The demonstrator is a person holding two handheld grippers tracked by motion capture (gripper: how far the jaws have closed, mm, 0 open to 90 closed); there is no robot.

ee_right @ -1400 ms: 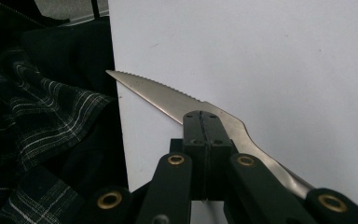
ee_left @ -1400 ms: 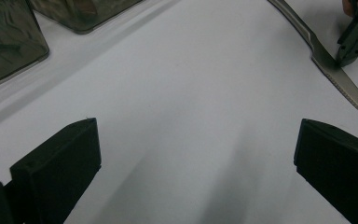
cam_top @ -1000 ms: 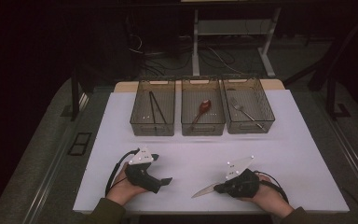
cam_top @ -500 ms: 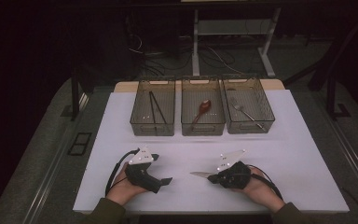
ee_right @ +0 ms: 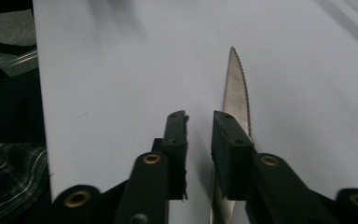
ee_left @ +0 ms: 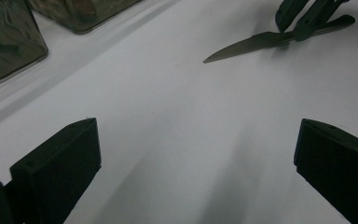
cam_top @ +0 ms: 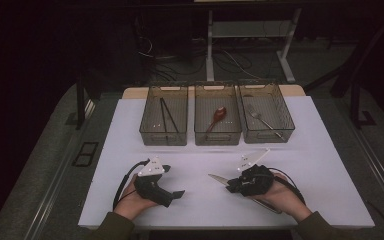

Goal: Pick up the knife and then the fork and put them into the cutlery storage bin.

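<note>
Slim serrated steel table knife (ee_right: 237, 88) lies flat on my white surface (cam_top: 200, 150), blade tapering to a point. Right gripper (ee_right: 199, 119) jaws just opened narrowly, knife beneath them, unclamped; left gripper (ee_left: 191, 154) jaws wide, empty.

Dim room, as I see it: only the white rectangular tabletop (cam_top: 205, 200) catches overhead light; soft shadows trail beneath the black two-jaw left gripper (ee_left: 191, 172), whose near jaws blur.
</note>
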